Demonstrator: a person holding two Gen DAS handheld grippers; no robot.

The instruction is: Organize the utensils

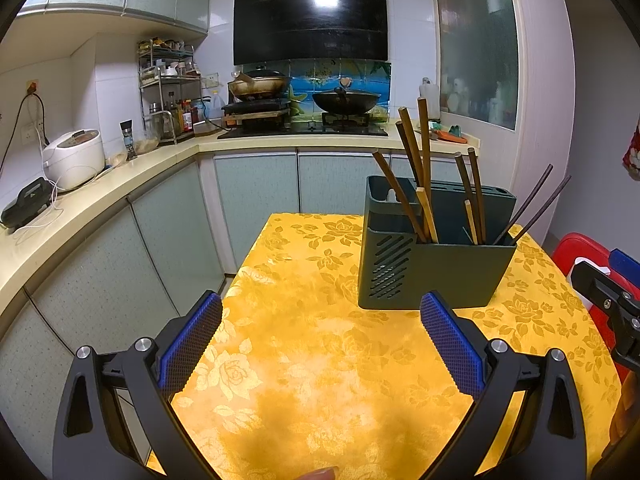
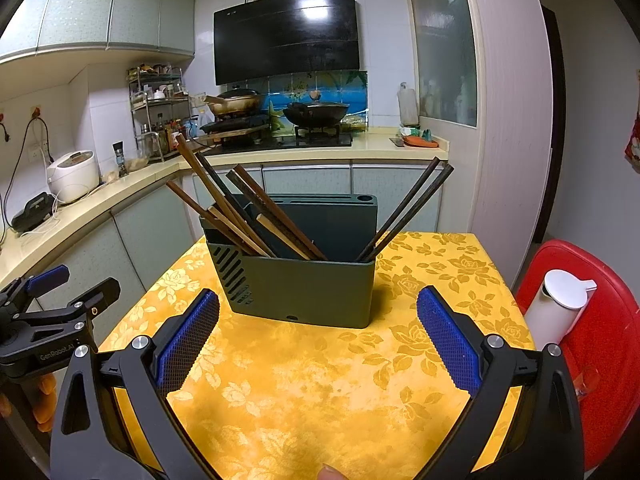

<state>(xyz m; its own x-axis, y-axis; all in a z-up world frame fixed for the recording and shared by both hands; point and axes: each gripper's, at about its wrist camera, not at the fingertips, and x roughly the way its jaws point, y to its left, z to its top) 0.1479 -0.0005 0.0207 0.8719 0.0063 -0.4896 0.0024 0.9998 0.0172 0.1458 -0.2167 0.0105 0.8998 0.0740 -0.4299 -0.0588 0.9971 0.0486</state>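
— The right gripper [image 2: 318, 336] hung low over the worktop [image 2: 320, 392], its blue pads spread wide with nothing between them. Did you notice?

— I did. The left gripper [image 1: 320, 332] was the same, jaws wide apart and empty, held off to the left of the other. Both pointed at the dark green plastic utensil holder [image 2: 304, 292], which stood on the yellow floral tablecloth toward the far end.

— And the utensils themselves?

— Already in the holder. Most of the brown wooden chopsticks [image 2: 236, 216] leaned in a loose fan in the left compartment, and two dark slender chopsticks [image 2: 404, 212] tilted out to the right on their own.

— Why held back like that, do you think?

— My guess is the person was sizing things up: the sticks were crossed and splayed, so a wide-open gripper left room to come in around one. The slotted side of the holder probably lets them drain, which would explain standing them upright.

— Anything nearby to knock?

— A white lidded jug [image 2: 560, 304] on a red stool [image 2: 608, 320] just off the right edge.
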